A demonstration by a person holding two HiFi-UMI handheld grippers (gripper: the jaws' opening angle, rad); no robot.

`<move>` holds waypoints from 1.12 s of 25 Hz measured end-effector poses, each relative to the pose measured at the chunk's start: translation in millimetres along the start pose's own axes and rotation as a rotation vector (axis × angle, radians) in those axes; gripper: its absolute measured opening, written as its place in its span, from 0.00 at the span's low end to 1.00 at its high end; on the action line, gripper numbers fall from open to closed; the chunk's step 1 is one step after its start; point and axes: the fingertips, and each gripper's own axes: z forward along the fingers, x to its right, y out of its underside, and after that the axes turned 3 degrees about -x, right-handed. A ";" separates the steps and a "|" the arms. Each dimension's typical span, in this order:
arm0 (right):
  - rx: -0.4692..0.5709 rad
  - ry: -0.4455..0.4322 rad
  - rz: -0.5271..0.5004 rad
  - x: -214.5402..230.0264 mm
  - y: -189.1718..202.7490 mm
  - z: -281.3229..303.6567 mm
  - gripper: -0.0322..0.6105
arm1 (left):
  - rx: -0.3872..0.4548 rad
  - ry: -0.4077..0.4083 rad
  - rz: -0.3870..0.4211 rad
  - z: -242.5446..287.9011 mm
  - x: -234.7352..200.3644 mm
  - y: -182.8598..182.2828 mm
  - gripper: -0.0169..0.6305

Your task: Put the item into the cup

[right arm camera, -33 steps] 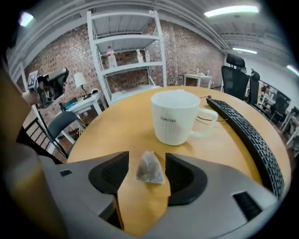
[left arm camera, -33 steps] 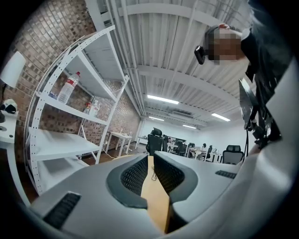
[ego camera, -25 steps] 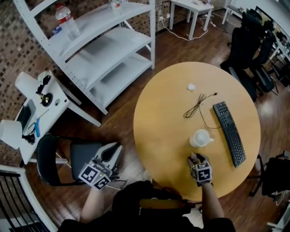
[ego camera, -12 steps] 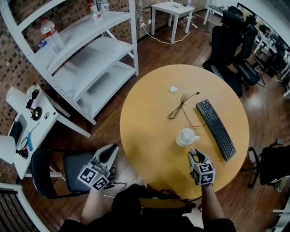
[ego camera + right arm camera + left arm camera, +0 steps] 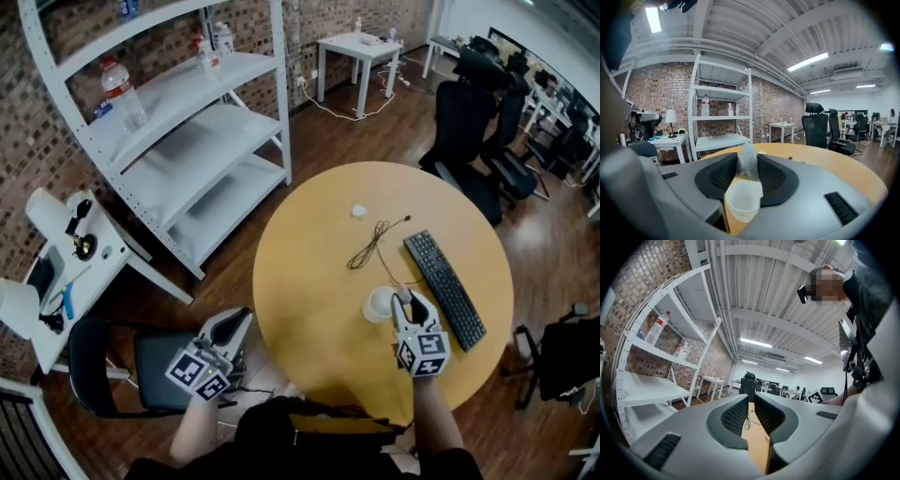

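Head cam sits way up, staring steeply down on the whole round table [image 5: 309, 281]. Left gripper [image 5: 240, 319] cam's off the table at its 8 o'clock, low, facing level across it. Right gripper [image 5: 405, 300] cam comes in from 5 o'clock, right up close over the cup [image 5: 742, 200]. All three catch the white shelf [image 5: 187, 141] and tabletop.

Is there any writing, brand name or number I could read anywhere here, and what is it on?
No text is readable in any view.
Water bottle label, on the white shelf: too small to read.
Keyboard keys: too small to read.
Left marker cube and right marker cube: black-and-white square patterns, no letters.
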 end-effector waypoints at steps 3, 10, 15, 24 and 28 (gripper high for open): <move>0.017 0.012 -0.022 -3.6 2.9 9.8 0.27 | -0.003 -0.033 0.012 -13.2 -3.5 -1.9 0.08; 0.035 0.007 -0.010 -6.9 11.7 27.0 0.32 | -0.029 -0.103 0.020 -39.6 -15.0 0.3 0.08; 0.074 0.030 0.063 1.9 12.0 21.2 0.36 | -0.043 -0.110 0.022 -42.5 -16.1 3.5 0.08; 0.176 0.057 0.128 37.0 -20.0 -42.9 0.36 | -0.021 -0.019 0.041 -2.1 -1.1 -4.4 0.08; 0.203 0.123 0.071 62.5 -37.0 -86.8 0.35 | -0.001 0.043 0.054 26.1 16.4 -12.1 0.08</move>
